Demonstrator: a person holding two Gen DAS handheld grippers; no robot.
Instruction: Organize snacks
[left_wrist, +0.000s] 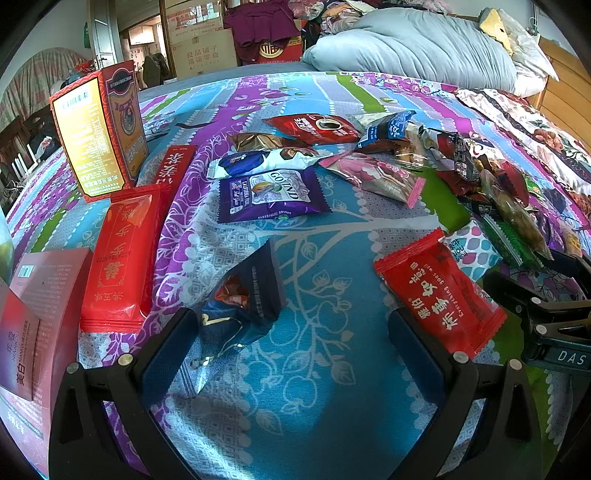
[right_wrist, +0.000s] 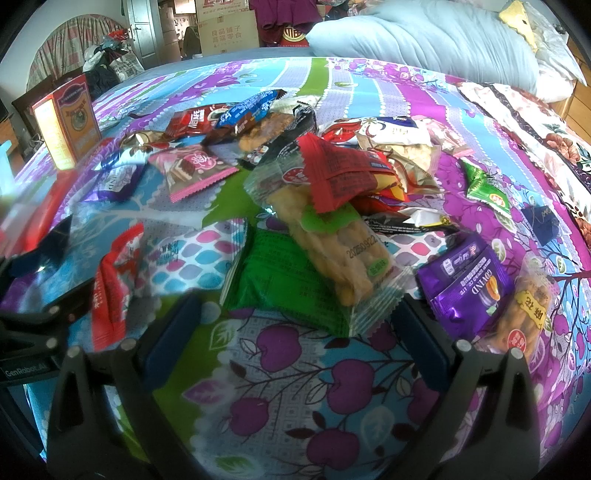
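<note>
Many snack packets lie on a patterned bedspread (left_wrist: 314, 387). My left gripper (left_wrist: 291, 343) is open and empty; a dark blue packet (left_wrist: 245, 299) lies by its left finger and a red packet (left_wrist: 439, 295) by its right finger. My right gripper (right_wrist: 299, 328) is open and empty, just short of a green packet (right_wrist: 280, 277) and a clear packet of fried twists (right_wrist: 328, 240). A purple packet (right_wrist: 469, 288) lies to its right. The right gripper also shows at the right edge of the left wrist view (left_wrist: 546, 314).
Red boxes (left_wrist: 122, 254) lie in a row at the left, with an upright red-and-yellow box (left_wrist: 98, 133) behind them. A heap of packets (right_wrist: 351, 158) fills the middle. A purple packet (left_wrist: 269, 195) and pink packet (left_wrist: 373, 177) lie farther off. A grey-blue duvet (left_wrist: 413, 44) lies at the back.
</note>
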